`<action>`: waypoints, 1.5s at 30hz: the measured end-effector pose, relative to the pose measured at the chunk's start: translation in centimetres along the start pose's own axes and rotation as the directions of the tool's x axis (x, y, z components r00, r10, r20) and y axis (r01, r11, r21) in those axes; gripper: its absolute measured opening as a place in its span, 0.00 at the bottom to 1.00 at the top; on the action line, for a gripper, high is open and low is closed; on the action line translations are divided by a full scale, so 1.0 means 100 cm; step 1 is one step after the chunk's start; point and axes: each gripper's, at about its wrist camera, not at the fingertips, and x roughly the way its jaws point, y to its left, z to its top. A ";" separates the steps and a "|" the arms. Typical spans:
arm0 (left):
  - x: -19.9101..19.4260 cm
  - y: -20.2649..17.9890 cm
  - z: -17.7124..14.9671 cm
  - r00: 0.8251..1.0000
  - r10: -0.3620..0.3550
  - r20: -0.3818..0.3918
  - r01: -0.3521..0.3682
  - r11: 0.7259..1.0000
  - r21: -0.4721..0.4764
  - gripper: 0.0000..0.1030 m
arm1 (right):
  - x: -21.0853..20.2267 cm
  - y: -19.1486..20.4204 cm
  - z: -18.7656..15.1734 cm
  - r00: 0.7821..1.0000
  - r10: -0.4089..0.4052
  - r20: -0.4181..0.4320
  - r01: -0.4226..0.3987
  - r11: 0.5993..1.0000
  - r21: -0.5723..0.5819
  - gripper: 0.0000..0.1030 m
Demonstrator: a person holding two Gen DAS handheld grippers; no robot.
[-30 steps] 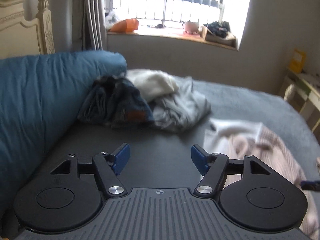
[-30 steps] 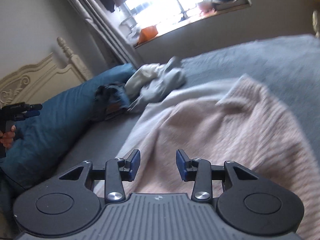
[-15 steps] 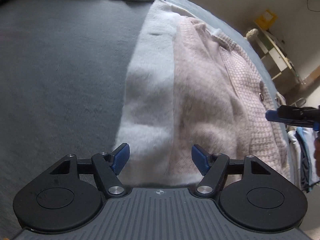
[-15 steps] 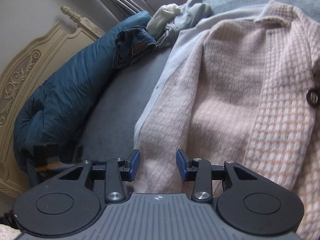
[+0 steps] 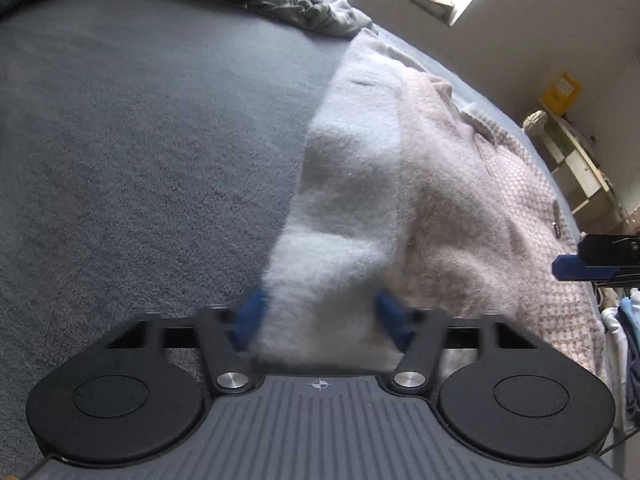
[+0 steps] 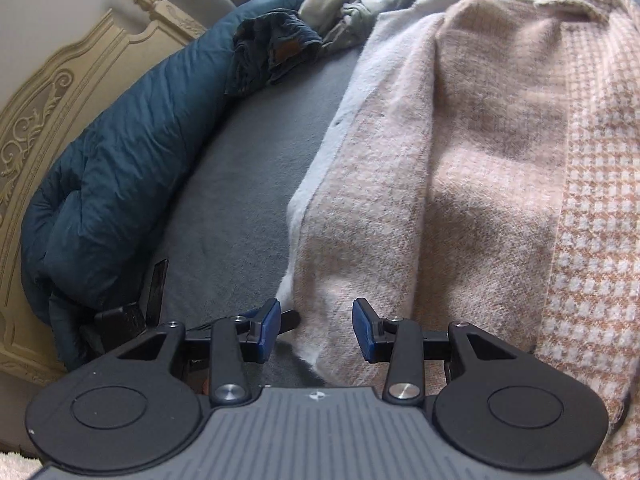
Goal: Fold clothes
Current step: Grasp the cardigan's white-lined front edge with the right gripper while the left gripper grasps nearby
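left tongs [image 5: 320, 318] angled down, perhaps gripping cardigan [image 5: 460, 216]

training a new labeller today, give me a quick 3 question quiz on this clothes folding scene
1. True or false: the pink cardigan lies spread out on the grey bed cover.
2. What lies between the blue fingertips of the left gripper, whose jaws are closing?
A. the jeans
B. the cardigan's pale hem
C. nothing
3. Fill in: the blue duvet is bunched against the cream ______.

Key: 1 true. 2 B; the fuzzy pale edge runs down between them. 3 headboard.
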 end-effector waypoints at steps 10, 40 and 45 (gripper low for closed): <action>-0.040 -0.046 0.012 0.972 -0.145 0.187 0.122 0.984 0.131 0.09 | -0.009 -0.008 0.002 0.999 0.011 0.050 -0.013 1.000 0.027 0.41; 0.001 -0.129 -0.009 0.958 -0.274 0.080 0.202 0.847 0.492 0.33 | -0.003 -0.015 0.012 0.996 -0.076 0.054 0.081 0.992 -0.095 0.09; -0.004 -0.101 0.008 0.955 -0.283 0.091 0.231 0.900 0.370 0.43 | -0.005 -0.015 0.017 0.993 -0.091 0.078 0.099 0.990 -0.098 0.09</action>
